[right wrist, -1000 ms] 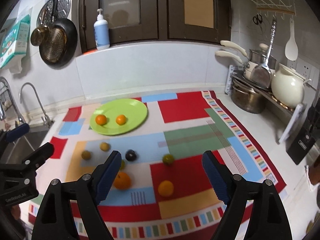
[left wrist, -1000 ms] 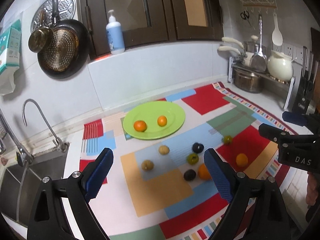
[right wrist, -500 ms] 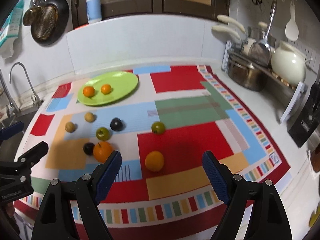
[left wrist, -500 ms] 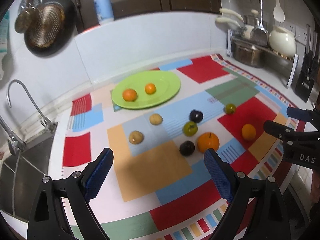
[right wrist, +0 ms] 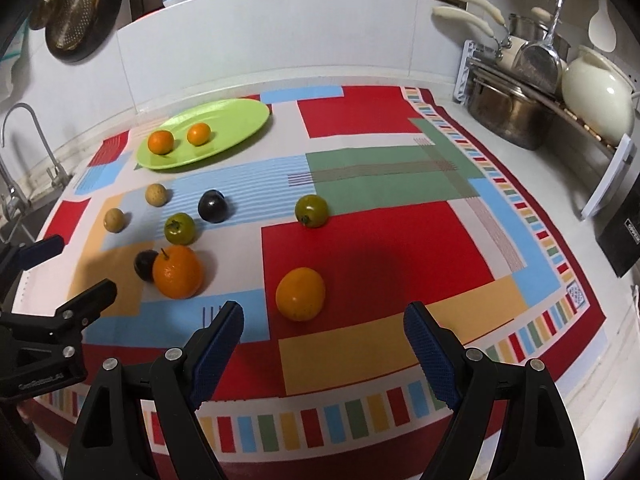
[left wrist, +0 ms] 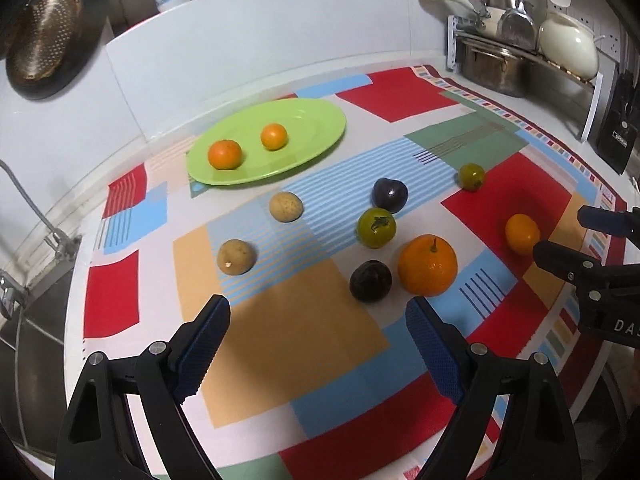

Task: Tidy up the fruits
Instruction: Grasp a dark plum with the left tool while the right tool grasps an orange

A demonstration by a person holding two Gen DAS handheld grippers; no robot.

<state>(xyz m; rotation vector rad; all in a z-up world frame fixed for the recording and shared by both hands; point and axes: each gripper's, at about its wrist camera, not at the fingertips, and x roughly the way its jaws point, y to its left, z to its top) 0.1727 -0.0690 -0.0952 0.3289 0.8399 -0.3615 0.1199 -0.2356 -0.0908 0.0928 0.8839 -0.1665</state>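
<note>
A green plate (left wrist: 320, 128) (right wrist: 240, 120) at the back of the mat holds two small oranges (left wrist: 225, 154) (left wrist: 274, 136). Loose on the mat lie two tan fruits (left wrist: 236, 256), two dark plums (left wrist: 370, 281), two green tomatoes (left wrist: 376, 227), a big orange (left wrist: 427, 265) (right wrist: 177, 272) and a yellow-orange fruit (left wrist: 521, 233) (right wrist: 301, 293). My left gripper (left wrist: 318, 340) is open and empty, just short of the near plum. My right gripper (right wrist: 323, 344) is open and empty, just short of the yellow-orange fruit.
A sink with a tap (right wrist: 24, 152) lies at the left. A rack with a steel pot (right wrist: 508, 112), a cream kettle (right wrist: 596, 96) and utensils stands at the back right. A pan (left wrist: 40, 40) hangs on the wall. A dark box (right wrist: 624, 236) stands at the right.
Both grippers have moved forward and down toward the fruits, which now look larger and closer. No fruit has moved, and both grippers stay open.
</note>
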